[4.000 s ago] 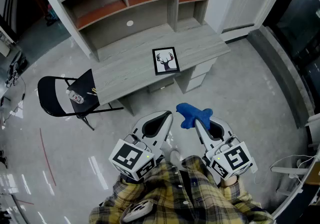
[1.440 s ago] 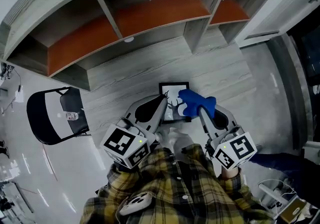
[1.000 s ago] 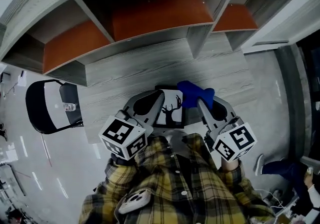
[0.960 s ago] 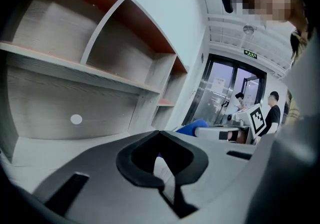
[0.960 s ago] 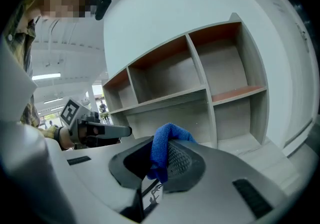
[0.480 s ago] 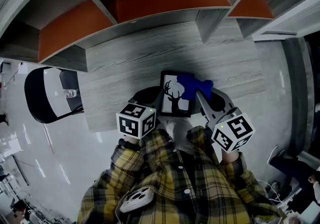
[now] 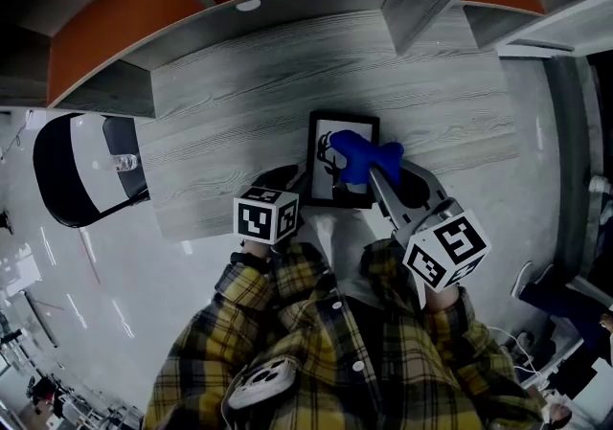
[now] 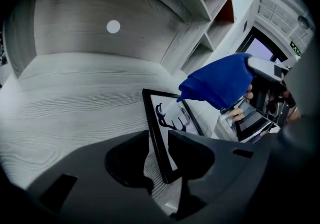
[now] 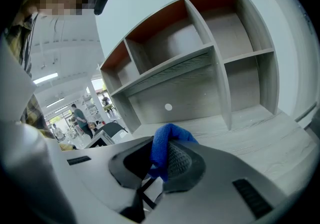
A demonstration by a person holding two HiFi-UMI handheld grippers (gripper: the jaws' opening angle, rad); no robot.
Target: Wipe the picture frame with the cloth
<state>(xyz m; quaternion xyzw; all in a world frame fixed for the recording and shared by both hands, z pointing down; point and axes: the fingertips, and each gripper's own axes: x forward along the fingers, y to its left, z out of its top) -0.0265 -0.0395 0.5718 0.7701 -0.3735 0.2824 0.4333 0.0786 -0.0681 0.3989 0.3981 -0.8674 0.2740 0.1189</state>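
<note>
1. Head view: the picture frame (image 7: pixel 330 131) lies flat on the desk (image 7: pixel 220 122), with the blue cloth (image 7: pixel 360 150) over its right part
2. Left gripper view: the left gripper (image 8: pixel 159 143) has its jaws opening, astride the frame's left edge
3. Right gripper view: the right gripper (image 9: pixel 159 158) is clamped on the cloth

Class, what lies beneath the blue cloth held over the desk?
The picture frame lies below the cloth on the desk; its deer print shows partly. The frame's right side is covered, so unseen.

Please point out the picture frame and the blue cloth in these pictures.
picture frame (image 8: pixel 171 118), left gripper view, on the deer print.
blue cloth (image 7: pixel 360 151), head view, on its bunched middle.
</note>
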